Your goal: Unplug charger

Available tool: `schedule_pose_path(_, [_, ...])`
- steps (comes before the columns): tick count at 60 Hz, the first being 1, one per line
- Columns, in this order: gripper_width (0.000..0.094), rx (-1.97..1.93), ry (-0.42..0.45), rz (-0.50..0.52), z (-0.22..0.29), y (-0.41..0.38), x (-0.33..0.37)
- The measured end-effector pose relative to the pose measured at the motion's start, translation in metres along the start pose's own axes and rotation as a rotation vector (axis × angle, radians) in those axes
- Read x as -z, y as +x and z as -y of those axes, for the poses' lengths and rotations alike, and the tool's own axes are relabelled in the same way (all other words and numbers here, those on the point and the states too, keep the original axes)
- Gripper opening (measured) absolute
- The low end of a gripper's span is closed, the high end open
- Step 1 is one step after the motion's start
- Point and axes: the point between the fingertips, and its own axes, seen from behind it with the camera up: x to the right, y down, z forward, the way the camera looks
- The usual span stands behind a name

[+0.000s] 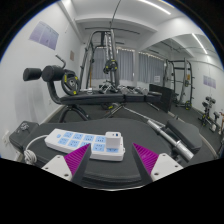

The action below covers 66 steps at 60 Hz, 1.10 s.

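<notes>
A white power strip (75,142) lies on a dark round surface (150,133), running leftward from the fingers. A white boxy charger (113,146) is plugged into the strip's near end and stands upright. My gripper (110,160) is open. Its magenta pads (72,160) flank the charger, which sits just ahead of and between the fingertips with a gap on each side. A white cable (33,152) leaves the strip's far left end.
A silver bar-like object (170,135) lies on the dark surface to the right. Beyond are gym machines: a weight bench (60,80), a cable rack (108,60) and another rack (180,85) at the right, by windows.
</notes>
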Motion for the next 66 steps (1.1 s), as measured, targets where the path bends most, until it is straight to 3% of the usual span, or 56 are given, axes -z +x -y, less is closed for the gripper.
schedule_pose_path(18, [0.0847, -0.02, -0.016, -0.004, -0.001, 0.0, -0.079])
schedule_pose_path(35, [0.0832, -0.035, 0.009, -0.006, -0.002, 0.001, -0.097])
schedule_pose_path(37, [0.08, -0.035, 0.011, -0.01, -0.002, 0.001, -0.098])
schedule_pose_path(40, [0.0437, -0.043, 0.011, 0.003, -0.003, -0.002, -0.1])
schedule_pose_path(41, [0.0316, -0.033, 0.024, -0.035, 0.0, 0.006, -0.099])
schedule_pose_path(47, [0.0225, -0.039, 0.015, -0.024, -0.001, 0.003, -0.102])
schedule_pose_path(55, [0.0195, -0.038, 0.014, -0.019, 0.007, 0.003, -0.099])
schedule_pose_path(60, [0.0194, -0.038, 0.187, -0.037, 0.089, 0.021, -0.071])
schedule_pose_path(66, [0.0192, -0.163, 0.178, -0.022, 0.138, 0.052, -0.054])
